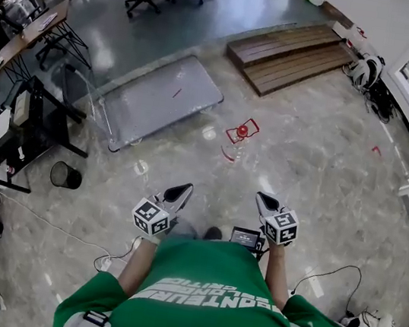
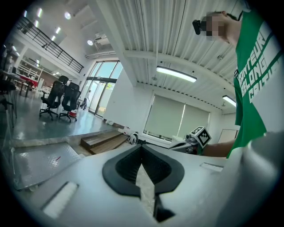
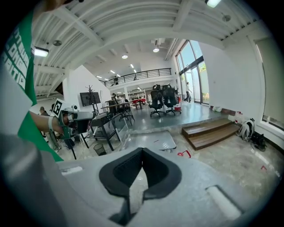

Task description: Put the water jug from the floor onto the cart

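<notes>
Both left gripper [image 1: 184, 187] and right gripper [image 1: 260, 197] pinched together, empty; water jug [image 1: 241, 134] sits at 12 o'clock, nearer my right.

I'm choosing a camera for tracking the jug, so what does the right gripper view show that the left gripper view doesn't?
Only the right gripper view: the water jug, told by its red top, standing near the cart, and a black bin. Only the left gripper view: the head-mounted camera. Both: the cart, the wooden steps, the office chairs, and that view's own tool shut on nothing, the left tool and the right tool alike.
</notes>
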The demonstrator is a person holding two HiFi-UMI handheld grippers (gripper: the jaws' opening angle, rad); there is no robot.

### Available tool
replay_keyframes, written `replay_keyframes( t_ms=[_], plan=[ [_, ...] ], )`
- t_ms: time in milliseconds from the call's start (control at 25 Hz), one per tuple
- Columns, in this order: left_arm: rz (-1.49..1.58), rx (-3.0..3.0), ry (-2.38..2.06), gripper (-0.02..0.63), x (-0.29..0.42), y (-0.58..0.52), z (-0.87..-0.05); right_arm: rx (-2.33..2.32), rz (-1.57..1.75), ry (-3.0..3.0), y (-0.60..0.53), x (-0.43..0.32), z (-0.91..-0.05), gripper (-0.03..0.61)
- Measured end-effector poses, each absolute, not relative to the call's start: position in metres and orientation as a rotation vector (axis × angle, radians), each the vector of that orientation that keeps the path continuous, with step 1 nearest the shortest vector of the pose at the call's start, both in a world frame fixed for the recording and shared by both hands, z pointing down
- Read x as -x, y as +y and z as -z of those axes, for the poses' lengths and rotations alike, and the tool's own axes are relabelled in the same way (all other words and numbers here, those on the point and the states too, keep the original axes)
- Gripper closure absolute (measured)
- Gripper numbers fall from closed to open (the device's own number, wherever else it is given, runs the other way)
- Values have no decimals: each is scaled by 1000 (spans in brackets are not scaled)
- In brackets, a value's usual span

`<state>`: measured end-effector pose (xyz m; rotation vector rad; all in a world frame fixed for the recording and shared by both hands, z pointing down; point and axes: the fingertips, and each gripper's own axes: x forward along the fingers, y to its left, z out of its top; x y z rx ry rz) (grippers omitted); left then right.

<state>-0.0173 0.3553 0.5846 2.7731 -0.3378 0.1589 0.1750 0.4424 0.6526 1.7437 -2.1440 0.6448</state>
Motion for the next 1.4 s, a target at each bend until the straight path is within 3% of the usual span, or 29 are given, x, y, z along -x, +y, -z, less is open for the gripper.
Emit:
replay_keyframes(
  t_ms=[1400],
  plan=[
    [-52,-2726,-403,604,27,158,-586,-1549,-537,-2170,229,-146,-636,586]
  ],
)
